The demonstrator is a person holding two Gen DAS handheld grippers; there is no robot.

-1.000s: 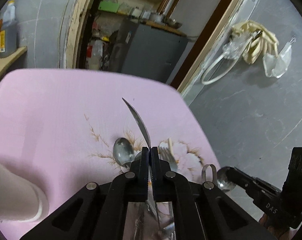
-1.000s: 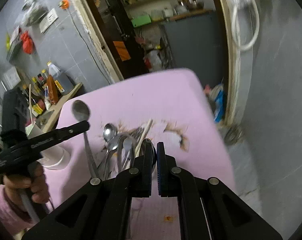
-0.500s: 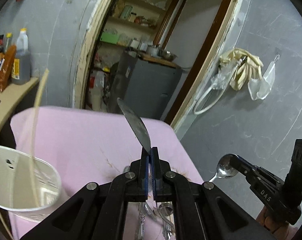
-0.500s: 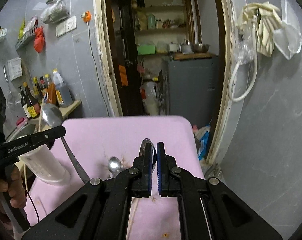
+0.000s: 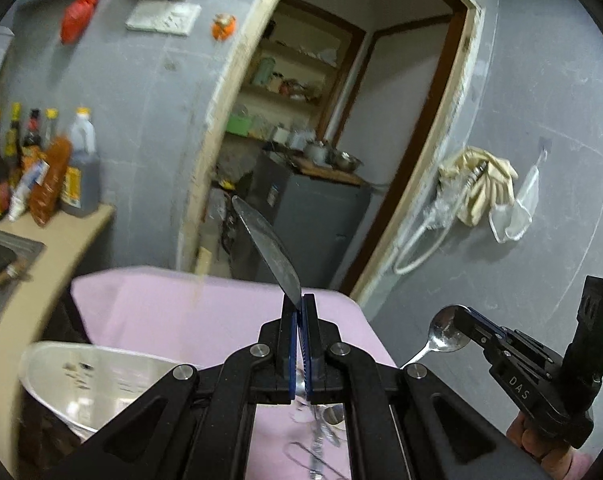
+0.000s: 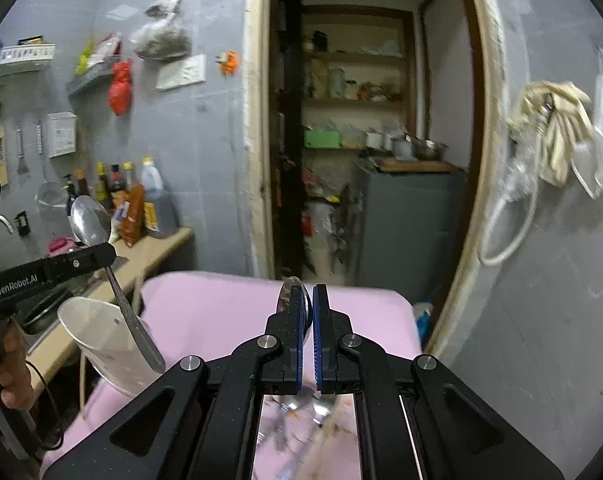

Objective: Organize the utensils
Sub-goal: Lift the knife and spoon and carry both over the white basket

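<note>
Both grippers have risen off the pink cloth (image 5: 173,312) since the earlier frames, each carrying a utensil; cloth and pile now sit low in view, doorway and wall fill the rest.

Left gripper (image 5: 300,312): jaws pressed together on a large spoon (image 6: 90,221). In the right wrist view its bowl stands up above the fingers, and the handle slants down toward the white cup (image 6: 101,340). In the left wrist view the spoon shows edge-on, like a blade.

Right gripper (image 6: 307,312): jaws pinching a small spoon (image 5: 445,330) by the bowel end; handle trails down and left.

Meaning for task: pickup done for two pcs; transfer to container is the step in hand, approx. midway.

Containers:
- White cup, tapered, stands on the cloth's left side, near the counter. A thin stick-like item (image 5: 201,276) rises from it, blurred, ID uncertain. No spoons visibly inside yet.
- Remaining utensils (image 5: 321,436) lie loose on the cloth below the grippers, blurred; count n/a.
</note>
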